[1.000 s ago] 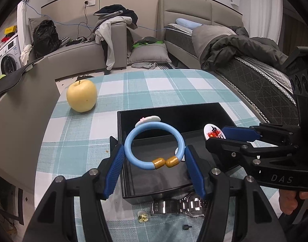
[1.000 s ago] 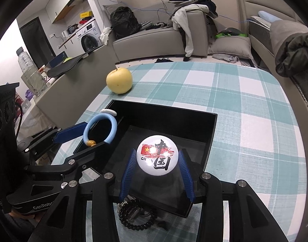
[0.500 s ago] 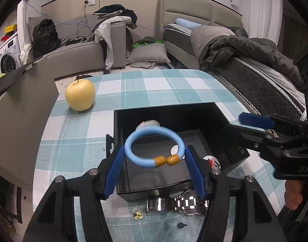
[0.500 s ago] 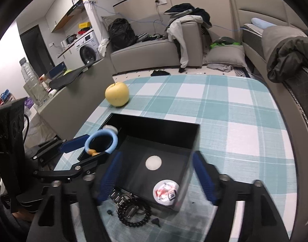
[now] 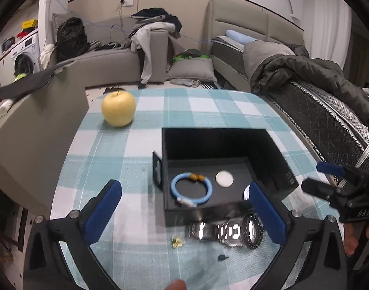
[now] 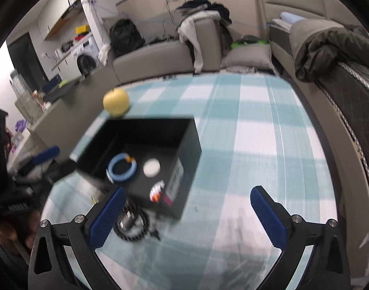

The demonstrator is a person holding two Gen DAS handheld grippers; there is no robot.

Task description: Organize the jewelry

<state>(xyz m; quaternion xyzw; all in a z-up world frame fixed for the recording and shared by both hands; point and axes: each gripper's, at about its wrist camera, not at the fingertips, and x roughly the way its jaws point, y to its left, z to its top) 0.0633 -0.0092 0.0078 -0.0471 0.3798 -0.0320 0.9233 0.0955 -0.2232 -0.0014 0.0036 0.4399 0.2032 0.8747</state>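
Left wrist view first: your left gripper (image 5: 184,205) has its jaws spreading wide apart with nothing pinched in them, the blue pads standing well clear on either side. Between and beyond them sits the black box (image 5: 276,166) on the teal checked tablecloth (image 5: 126,164). The blue bracelet (image 5: 191,191) lies flat on the box floor toward the left, its two amber beads on the far side of the ring. Just beside it to the right is a white round disc (image 5: 224,178), and the edge of another round badge (image 5: 246,194) peeks out by the right pad. In front of the box, on the cloth, there's a metal watch (image 5: 228,232), touching or nearly touching the box's near wall, plus a tiny yellowish bit (image 5: 176,241) and a small dark stud (image 5: 222,257). A yellow apple (image 5: 118,108) sits well apart at the far left of the table. Your other gripper pokes in from the right edge.

Right wrist view, pretty blurry: your right gripper (image 6: 185,213) is also opening up, jaws wide and empty, only tablecloth between the pads. The box is off to the left of centre, with the bracelet and white disc inside and the red-and-white badge lying at the near corner. A black bead bracelet (image 6: 133,229) lies on the cloth just in front of the box, by the left pad. The apple is just beyond the box's far edge.
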